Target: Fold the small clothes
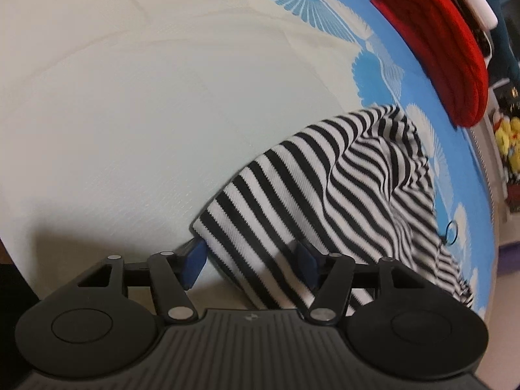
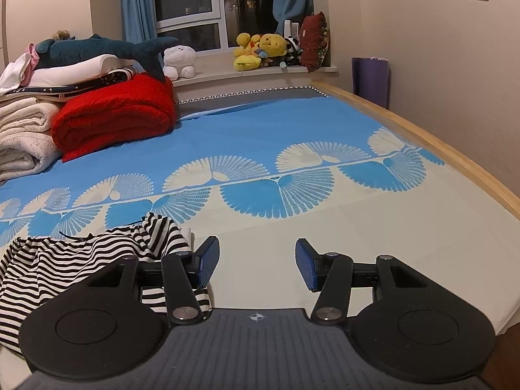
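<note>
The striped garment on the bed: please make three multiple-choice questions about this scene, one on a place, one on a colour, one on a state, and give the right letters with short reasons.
1. Where is the striped garment relative to the right gripper?
A. To its left
B. To its right
C. Between its fingers

2. What colour is the folded blanket beside the white bedding pile?
A. Green
B. Red
C. Yellow

3. How does the left gripper stand?
A. Shut on the red blanket
B. Open, with the garment's edge between its fingers
C. Out of view

Answers:
1 A: in the right wrist view the striped cloth lies at the left, and only bare sheet shows between the fingers.
2 B: the blanket is plainly red.
3 B: the blue pads stand apart, with striped fabric lying between them.
</note>
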### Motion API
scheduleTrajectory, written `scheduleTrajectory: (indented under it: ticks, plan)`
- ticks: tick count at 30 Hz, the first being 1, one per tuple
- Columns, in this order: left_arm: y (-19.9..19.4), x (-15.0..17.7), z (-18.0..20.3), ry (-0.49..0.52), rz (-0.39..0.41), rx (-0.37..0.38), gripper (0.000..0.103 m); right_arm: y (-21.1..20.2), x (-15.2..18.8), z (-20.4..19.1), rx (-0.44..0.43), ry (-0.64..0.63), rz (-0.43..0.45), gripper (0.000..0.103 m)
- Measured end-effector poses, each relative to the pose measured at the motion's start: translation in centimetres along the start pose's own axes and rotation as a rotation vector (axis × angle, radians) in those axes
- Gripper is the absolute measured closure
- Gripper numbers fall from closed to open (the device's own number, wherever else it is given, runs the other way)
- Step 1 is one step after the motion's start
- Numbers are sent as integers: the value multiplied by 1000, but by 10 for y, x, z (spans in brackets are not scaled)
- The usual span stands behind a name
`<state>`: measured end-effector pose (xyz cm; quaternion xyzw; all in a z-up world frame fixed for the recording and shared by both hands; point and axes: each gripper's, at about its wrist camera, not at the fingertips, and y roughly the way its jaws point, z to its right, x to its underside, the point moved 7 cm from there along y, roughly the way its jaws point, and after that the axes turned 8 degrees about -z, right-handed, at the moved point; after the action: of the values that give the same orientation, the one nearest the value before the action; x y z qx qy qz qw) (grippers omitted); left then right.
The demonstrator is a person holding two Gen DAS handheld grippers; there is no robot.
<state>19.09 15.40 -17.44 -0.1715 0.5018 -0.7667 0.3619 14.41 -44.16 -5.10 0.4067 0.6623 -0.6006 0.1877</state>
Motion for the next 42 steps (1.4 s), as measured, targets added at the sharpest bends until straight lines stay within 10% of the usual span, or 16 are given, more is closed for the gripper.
scheduleTrajectory:
  ticks: [6,15,21,26,30,34,38,42]
  plan:
    - [3,-2,7,-8,9,66,89,-1,1,1,13,17,4,49]
    - [-28,3,28,207,135,66,93,-3,1,5,20,39,14,49]
    - [-32,5,54,381,126,-133,94,-7,-2,10,-2,68,32,49]
    - [-72,43,147,647,315,-170,94,-7,-7,10,-33,30,47,49]
    - [-77,121,243,876,394,-8,95,-10,-11,12,-41,-18,72,49]
    - [-40,226,314,1121,284,132,95,-13,-10,17,-22,-81,89,49]
    - [20,314,332,1335,-17,191,89,-14,-4,18,-12,-177,93,49]
    - [22,318,320,1392,-112,201,80,-13,0,22,-44,-201,72,49]
